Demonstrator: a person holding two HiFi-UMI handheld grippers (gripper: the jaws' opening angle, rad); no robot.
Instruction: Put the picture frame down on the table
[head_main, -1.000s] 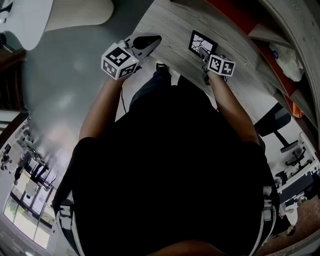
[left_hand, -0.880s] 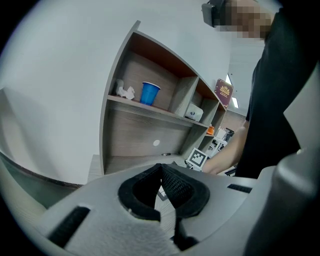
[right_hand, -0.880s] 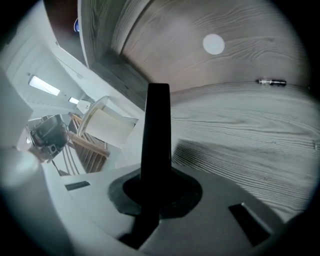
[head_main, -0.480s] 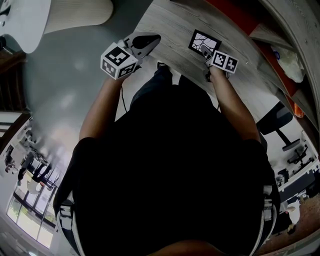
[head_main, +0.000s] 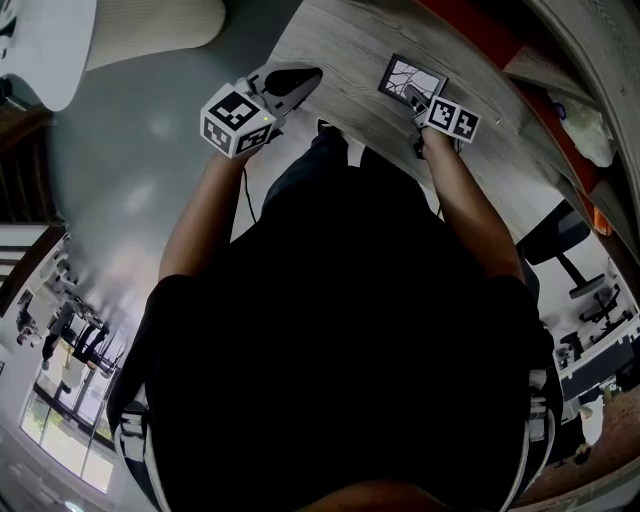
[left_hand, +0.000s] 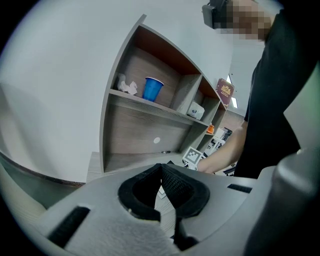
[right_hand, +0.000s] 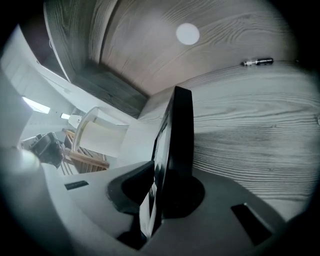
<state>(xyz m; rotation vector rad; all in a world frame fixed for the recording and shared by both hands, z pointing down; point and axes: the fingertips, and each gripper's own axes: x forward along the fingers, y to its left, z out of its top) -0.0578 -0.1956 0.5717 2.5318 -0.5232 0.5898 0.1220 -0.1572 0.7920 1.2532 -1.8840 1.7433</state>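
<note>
The black picture frame (head_main: 410, 76) with a cracked-pattern picture rests its lower edge on the grey wood-grain table (head_main: 340, 50). In the right gripper view the frame (right_hand: 177, 130) stands edge-on between the jaws and leans toward the right pad. My right gripper (head_main: 412, 97) (right_hand: 167, 175) is at the frame's near edge. Its jaws have just been opening, with the frame still between them and the grip loose. My left gripper (head_main: 300, 80) (left_hand: 161, 167) hangs by the table's left corner, shut, with nothing in it.
A shelf unit behind the table holds a blue cup (left_hand: 152, 89), crumpled tissue (left_hand: 127, 86) and a white object (left_hand: 196, 110). A small pen-like item (right_hand: 257, 62) lies near the back panel. A white chair (right_hand: 100, 137) stands left of the table and a black office chair (head_main: 550, 245) to the right.
The right gripper has shifted a little right and rolled, and the frame now leans back and looks flatter. The left gripper has stayed put.
</note>
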